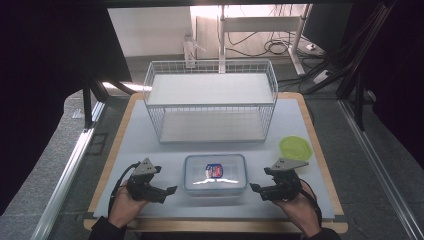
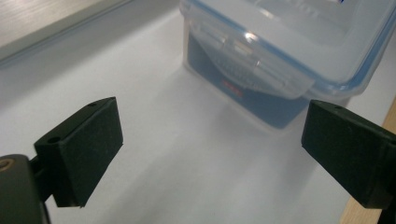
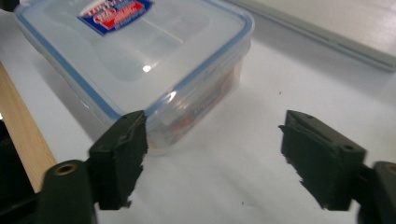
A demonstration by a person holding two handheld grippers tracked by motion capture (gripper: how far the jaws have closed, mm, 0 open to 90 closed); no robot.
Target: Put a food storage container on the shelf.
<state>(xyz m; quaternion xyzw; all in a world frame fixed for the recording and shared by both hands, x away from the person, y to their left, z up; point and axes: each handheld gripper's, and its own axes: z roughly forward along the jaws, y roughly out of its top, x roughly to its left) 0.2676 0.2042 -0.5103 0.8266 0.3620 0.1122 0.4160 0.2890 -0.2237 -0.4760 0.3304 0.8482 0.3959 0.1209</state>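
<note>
A clear plastic food box [image 1: 215, 173] with a blue-sealed snap lid and a red and blue label lies near the table's front edge, between my two grippers. My left gripper [image 1: 170, 192] sits just off its left end, jaws wide apart and empty; in the left gripper view [image 2: 212, 158] the box [image 2: 285, 56] with its side latch flap lies just beyond the jaws. My right gripper [image 1: 254, 189] stands off the box's right end, also open and empty. In the right gripper view [image 3: 215, 158] the box's corner [image 3: 140, 51] is close ahead of one jaw.
A white wire basket [image 1: 210, 102] with a flat shelf stands at the back of the white mat [image 1: 290, 125]. A round yellow-green lid [image 1: 294, 148] lies right of the box, behind my right gripper. The wooden table edge [image 1: 215, 226] runs close along the front.
</note>
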